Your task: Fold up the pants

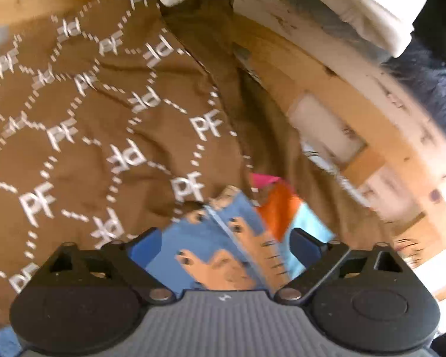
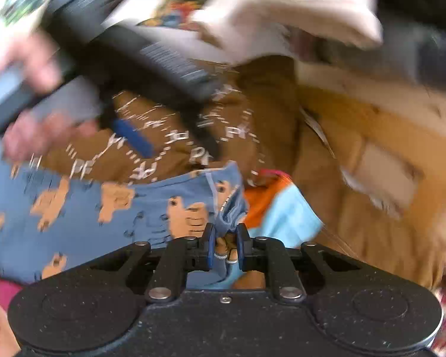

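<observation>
Right gripper (image 2: 225, 245): nearest the lens in the right wrist view; blue-padded fingers drawn close and clamped on a bunched edge of the blue pants (image 2: 83, 217), fabric pinched between the pads.
Left gripper (image 1: 224, 245): nearest the lens in the left wrist view; fingers spread wide apart, blue pants (image 1: 211, 255) lying in the gap, neither pad visibly pressing the cloth.
Blue pants: blue with tan animal print; in the right wrist view they spread from the fingers toward 9 o'clock.
Brown cloth (image 1: 83, 125): white "PF" hexagon pattern, fills 9 to 12 o'clock of the left wrist view, just beyond the pants; also seen at 12 o'clock of the right gripper (image 2: 169, 151).
Orange and light-blue garment (image 1: 285, 208): touching the pants at 1 o'clock; pink edge on top.
White cloth (image 1: 362, 9): at 1 o'clock, far edge.
Wooden surface (image 1: 321, 89): at 2 o'clock, under the fabrics.
Right wrist view: heavy motion blur; left gripper's body (image 2: 128, 47) and the person's hand (image 2: 35, 59) at 10 o'clock.
</observation>
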### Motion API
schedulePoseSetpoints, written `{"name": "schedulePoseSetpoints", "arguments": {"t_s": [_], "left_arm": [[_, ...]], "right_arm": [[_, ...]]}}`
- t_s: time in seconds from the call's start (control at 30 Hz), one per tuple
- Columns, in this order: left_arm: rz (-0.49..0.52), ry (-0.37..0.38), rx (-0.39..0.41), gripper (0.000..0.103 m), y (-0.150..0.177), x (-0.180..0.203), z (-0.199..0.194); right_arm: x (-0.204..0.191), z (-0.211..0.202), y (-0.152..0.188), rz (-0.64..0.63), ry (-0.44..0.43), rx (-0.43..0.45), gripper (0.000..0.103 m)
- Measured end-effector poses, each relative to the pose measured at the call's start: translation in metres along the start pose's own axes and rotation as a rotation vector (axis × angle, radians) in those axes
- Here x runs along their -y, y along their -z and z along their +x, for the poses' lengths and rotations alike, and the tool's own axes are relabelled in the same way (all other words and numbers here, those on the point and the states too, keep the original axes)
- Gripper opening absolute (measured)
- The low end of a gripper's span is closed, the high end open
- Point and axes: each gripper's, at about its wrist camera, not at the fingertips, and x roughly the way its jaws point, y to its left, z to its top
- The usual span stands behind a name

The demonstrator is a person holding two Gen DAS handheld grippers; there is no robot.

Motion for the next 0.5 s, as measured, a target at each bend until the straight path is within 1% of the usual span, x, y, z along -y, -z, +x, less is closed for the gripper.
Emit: {"name": "schedulePoseSetpoints", "arguments": {"t_s": [0.07, 0.13, 0.2, 0.27, 0.37, 0.4, 0.43, 0.47, 0.5], "left_arm": [[-0.02, 0.017, -0.019, 0.091, -0.001, 0.002, 0.004], [-0.031, 0.018, -0.03, 0.085, 0.0, 0.004, 0.01], [-0.036, 0.004, -0.048, 0.08, 0.001, 0.007, 0.017], [-0.034, -0.012, -0.063, 0.07, 0.003, 0.01, 0.024], [0.01, -0.047, -0.062, 0.06, 0.009, 0.017, 0.028], [0.016, -0.049, -0.064, 0.052, 0.011, 0.018, 0.029], [0.019, -0.051, -0.066, 0.037, 0.013, 0.019, 0.031], [0.014, -0.057, -0.066, 0.019, 0.015, 0.018, 0.032], [0.004, -0.06, -0.069, 0.015, 0.017, 0.017, 0.033]], "right_arm": [[-0.012, -0.001, 0.001, -0.082, 0.011, 0.014, 0.016], [-0.023, -0.002, 0.004, -0.172, 0.02, 0.022, 0.016], [-0.032, -0.002, 0.008, -0.236, 0.02, 0.026, 0.016], [-0.038, -0.004, 0.011, -0.285, 0.017, 0.029, 0.015], [-0.046, -0.004, 0.014, -0.334, 0.012, 0.038, 0.015], [-0.047, -0.003, 0.013, -0.344, 0.01, 0.038, 0.015], [-0.047, -0.004, 0.013, -0.35, 0.007, 0.038, 0.015], [-0.048, -0.005, 0.013, -0.354, 0.003, 0.037, 0.015], [-0.048, -0.005, 0.013, -0.355, 0.001, 0.036, 0.015]]}}
